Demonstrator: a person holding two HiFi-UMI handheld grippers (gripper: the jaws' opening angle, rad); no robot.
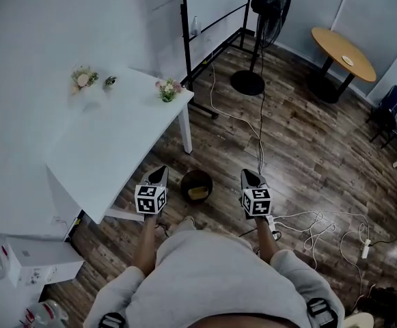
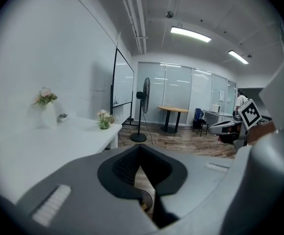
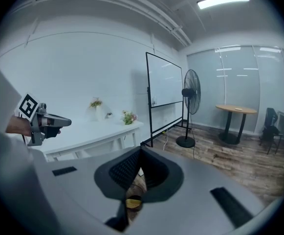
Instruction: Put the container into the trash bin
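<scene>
A dark round trash bin (image 1: 185,178) stands on the wooden floor beside the white table's leg. A yellow container (image 1: 198,193) lies inside it. My left gripper (image 1: 160,172) hovers just left of the bin, jaws shut and empty. My right gripper (image 1: 248,175) hovers just right of it, jaws also together with nothing held. In the right gripper view my right gripper (image 3: 141,152) shows the bin (image 3: 139,184) and the yellow container (image 3: 133,203) through the gap under its closed tips. In the left gripper view my left gripper (image 2: 141,149) shows only a sliver of the bin (image 2: 145,198).
A white table (image 1: 116,139) with small flower pots (image 1: 169,89) fills the left. Behind it stand a whiteboard frame (image 1: 184,26) and a floor fan (image 1: 248,82). A round wooden table (image 1: 344,53) is at far right. Loose cables (image 1: 314,228) lie on the floor.
</scene>
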